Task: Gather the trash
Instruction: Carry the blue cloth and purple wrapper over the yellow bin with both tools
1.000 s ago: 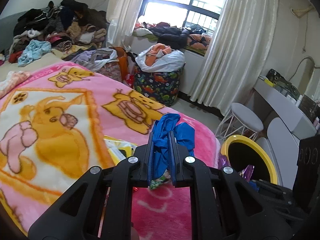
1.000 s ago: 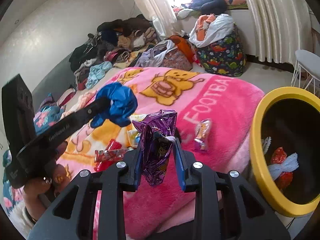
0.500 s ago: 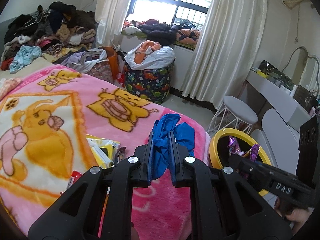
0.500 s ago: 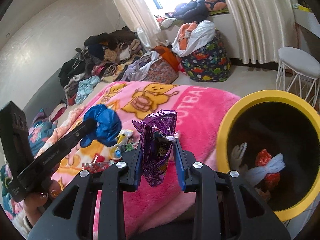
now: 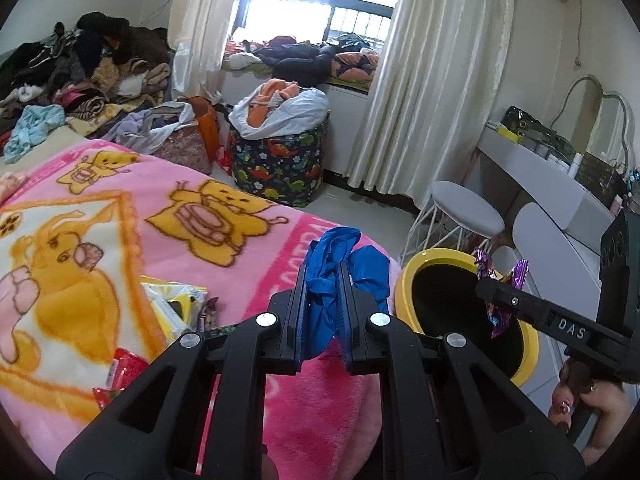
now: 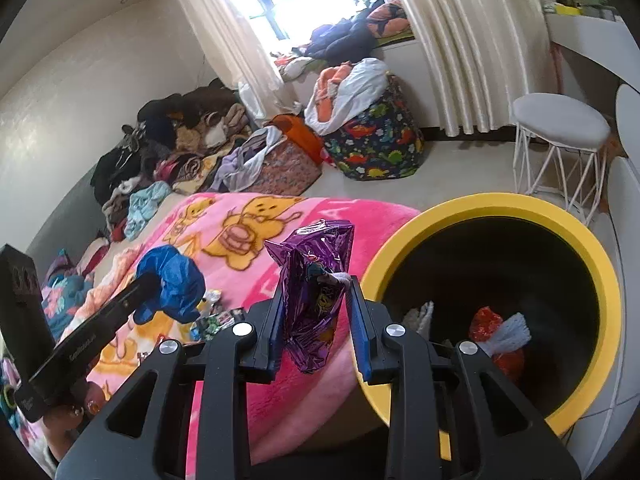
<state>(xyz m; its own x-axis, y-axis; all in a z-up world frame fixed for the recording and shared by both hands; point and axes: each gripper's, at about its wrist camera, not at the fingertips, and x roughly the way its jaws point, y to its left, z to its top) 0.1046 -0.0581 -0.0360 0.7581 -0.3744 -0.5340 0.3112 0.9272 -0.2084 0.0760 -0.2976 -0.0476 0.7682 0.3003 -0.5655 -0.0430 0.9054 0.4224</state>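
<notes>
My left gripper (image 5: 323, 276) is shut on a crumpled blue plastic bag (image 5: 340, 256), held above the pink blanket (image 5: 224, 200); the same blue plastic bag (image 6: 172, 284) shows at the left of the right wrist view. My right gripper (image 6: 318, 292) is shut on a purple foil wrapper (image 6: 316, 276), which hangs at the left rim of the yellow-rimmed black bin (image 6: 472, 212). In the left wrist view that purple foil wrapper (image 5: 498, 280) hangs over the bin's (image 5: 404, 280) mouth. Red and white trash (image 6: 496, 332) lies inside the bin.
More wrappers (image 5: 180, 308) lie on the blanket near the bed's edge. A white stool (image 6: 560, 120) stands behind the bin, a dinosaur-print hamper (image 5: 280, 160) near the window, and piled clothes (image 5: 80, 76) at the back left. A white desk (image 5: 540, 168) runs along the right wall.
Both grippers have swung right toward the bin with their loads. The purple wrapper went from over the blanket to the bin's rim; the bin fills more of both views.
</notes>
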